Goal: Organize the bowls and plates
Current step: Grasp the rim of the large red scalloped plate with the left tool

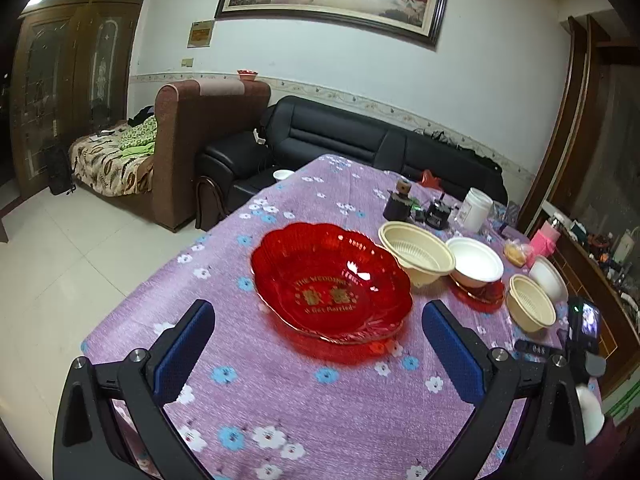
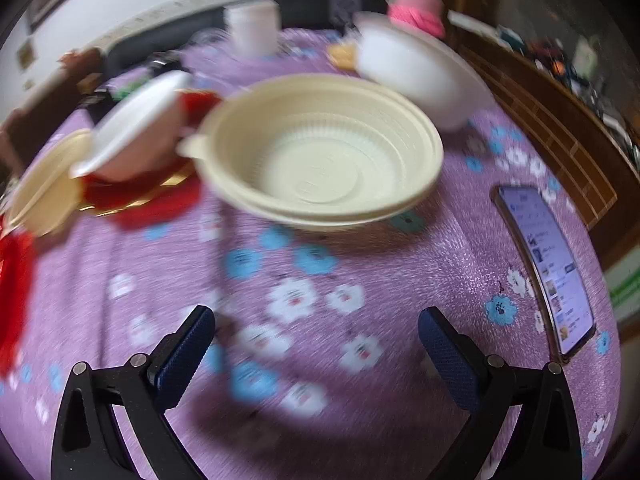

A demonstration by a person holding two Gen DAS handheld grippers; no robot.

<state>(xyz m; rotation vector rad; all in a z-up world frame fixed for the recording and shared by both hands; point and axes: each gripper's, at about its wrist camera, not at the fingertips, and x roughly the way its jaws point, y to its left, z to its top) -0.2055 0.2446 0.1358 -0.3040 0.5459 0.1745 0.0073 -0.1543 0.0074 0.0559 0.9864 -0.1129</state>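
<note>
- Left gripper (image 1: pixel 318 338): jaws spread wide, nothing between them, blue pads (image 1: pixel 180 354) low in the frame over the purple floral tablecloth (image 1: pixel 280 408).
- Just beyond the jaws, centre of the left wrist view: large red scalloped plate (image 1: pixel 332 284) with gold lettering ("THE WEDDING"), flat on the cloth.
- Right of it: cream ribbed bowl (image 1: pixel 416 254), then a white bowl (image 1: pixel 475 262) sitting on a small red plate (image 1: pixel 482 294), then a smaller cream bowl (image 1: pixel 530 304) and another white bowl (image 1: pixel 547 277) at the right edge.
- Farther back, upper right: white jar (image 1: pixel 474 208) and dark small items (too small to name).
- Right gripper (image 2: pixel 316 338): jaws likewise wide, holding nothing, above the cloth.
- Ahead, centre of the right wrist view (heavily blurred): cream bowl (image 2: pixel 320 152); white bowl on red plate (image 2: pixel 136 140) to the left; white bowl (image 2: pixel 416 68) upper right.
- Right edge: lit phone (image 2: pixel 548 264) lying flat.
</note>
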